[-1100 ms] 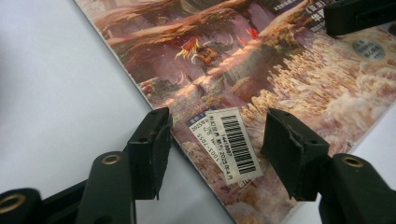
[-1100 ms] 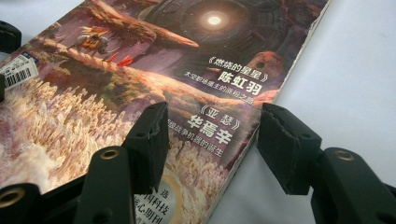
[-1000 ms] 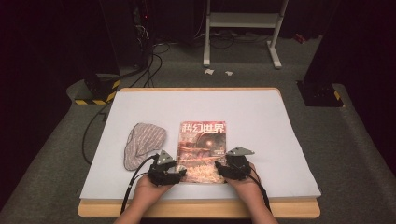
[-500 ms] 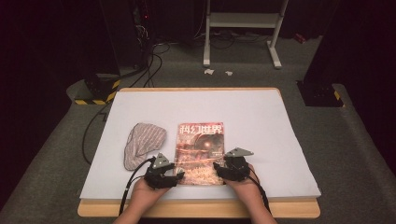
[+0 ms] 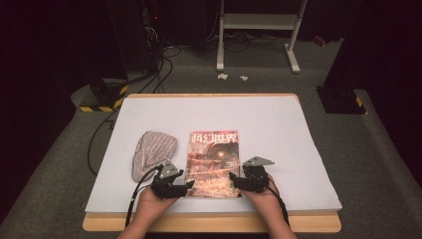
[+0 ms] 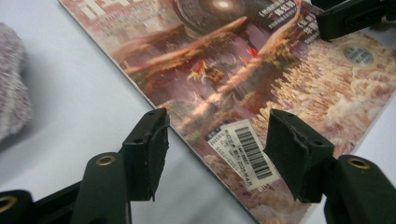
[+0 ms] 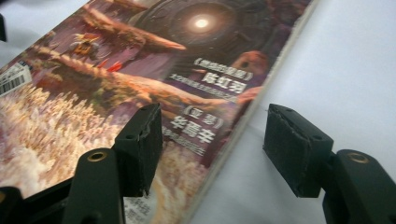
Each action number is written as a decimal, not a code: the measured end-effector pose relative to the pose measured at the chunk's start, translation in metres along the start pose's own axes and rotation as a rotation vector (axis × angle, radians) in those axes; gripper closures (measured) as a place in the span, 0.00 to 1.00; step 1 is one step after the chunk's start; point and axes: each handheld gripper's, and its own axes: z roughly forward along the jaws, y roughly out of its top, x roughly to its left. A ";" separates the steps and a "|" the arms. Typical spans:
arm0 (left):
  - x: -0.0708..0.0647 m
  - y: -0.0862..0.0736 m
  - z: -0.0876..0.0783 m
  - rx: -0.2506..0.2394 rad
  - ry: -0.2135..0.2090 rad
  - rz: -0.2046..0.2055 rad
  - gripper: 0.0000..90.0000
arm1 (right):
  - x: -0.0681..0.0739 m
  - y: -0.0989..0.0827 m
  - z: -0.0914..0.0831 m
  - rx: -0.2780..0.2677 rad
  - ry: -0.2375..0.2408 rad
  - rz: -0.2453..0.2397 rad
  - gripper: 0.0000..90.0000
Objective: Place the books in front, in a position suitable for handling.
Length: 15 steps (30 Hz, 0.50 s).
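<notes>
On the white surface (image 5: 278, 129), the magazine (image 5: 214, 162) lies flat beside a grey cloth (image 5: 153, 152), its near corners straddled by the left claw (image 5: 186, 183) and right claw (image 5: 234, 180), both just opening wider, unclamped.

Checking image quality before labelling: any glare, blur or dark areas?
High view: room behind the table is near black; magazine is evenly lit. Left gripper view: glossy sheen on the cover, near jaws soft. Right gripper view: cover art slightly soft; cover text legible.
</notes>
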 end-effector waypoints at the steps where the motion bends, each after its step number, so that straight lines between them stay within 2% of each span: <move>1: 0.001 0.001 -0.001 -0.002 -0.001 -0.002 0.43 | -0.001 -0.001 -0.001 -0.006 -0.008 0.005 0.43; 8: 0.012 0.001 -0.005 -0.018 0.003 -0.020 0.43 | -0.013 0.001 -0.014 -0.063 -0.034 -0.008 0.43; 15: 0.016 -0.003 -0.009 -0.049 0.009 -0.009 0.40 | -0.019 0.005 -0.017 -0.067 -0.034 -0.010 0.44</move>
